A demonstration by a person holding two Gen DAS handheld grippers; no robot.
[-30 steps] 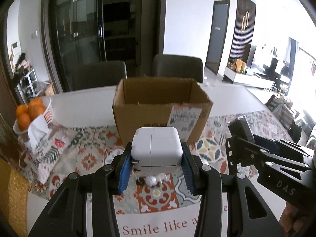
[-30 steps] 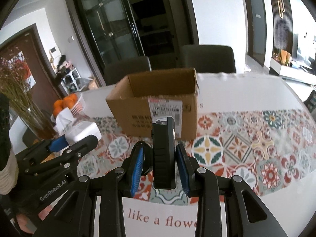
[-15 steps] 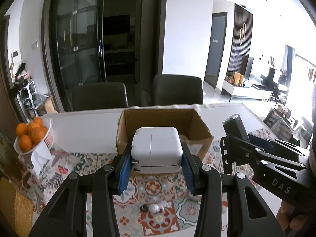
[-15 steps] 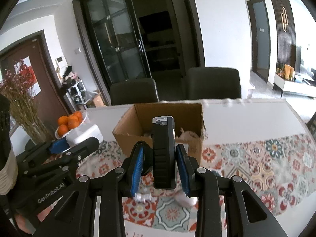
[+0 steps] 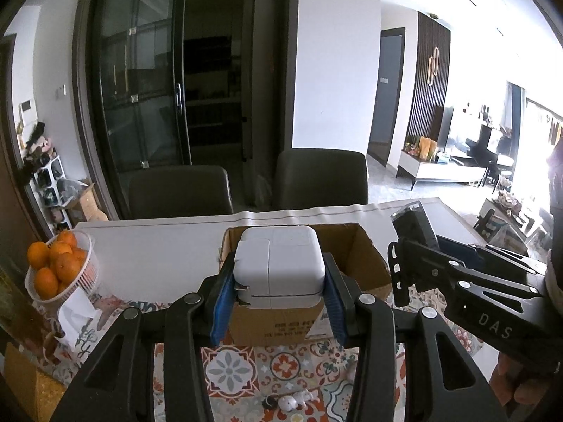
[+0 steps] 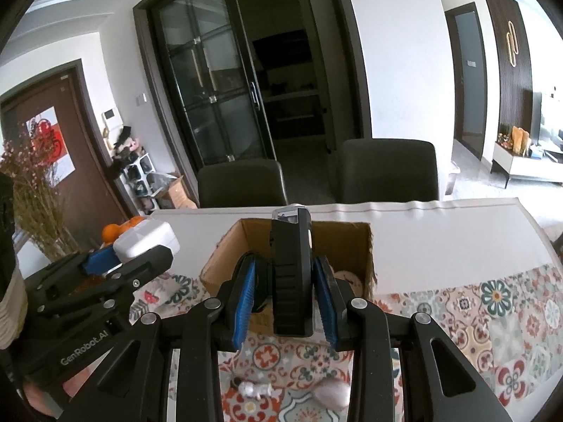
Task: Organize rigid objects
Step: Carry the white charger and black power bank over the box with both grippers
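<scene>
My left gripper (image 5: pixel 279 288) is shut on a white power adapter (image 5: pixel 279 269) and holds it up in front of the open cardboard box (image 5: pixel 366 263). My right gripper (image 6: pixel 290 288) is shut on a black rectangular device (image 6: pixel 292 274), held upright above the near edge of the same box (image 6: pixel 225 260). Each gripper shows in the other's view: the right one with its device (image 5: pixel 415 225), the left one with the adapter (image 6: pixel 144 242). Something pale lies inside the box (image 6: pixel 346 276).
The box stands on a patterned tablecloth (image 5: pixel 228 369). A small white figure (image 5: pixel 292 399) and a pinkish object (image 6: pixel 330 394) lie on the cloth near me. A basket of oranges (image 5: pixel 58 269) is at left, with dried flowers (image 6: pixel 31 193). Two dark chairs (image 5: pixel 179 191) stand behind the table.
Both grippers have risen and tilted up with their objects; the box has dropped lower in view and its inside now shows.
</scene>
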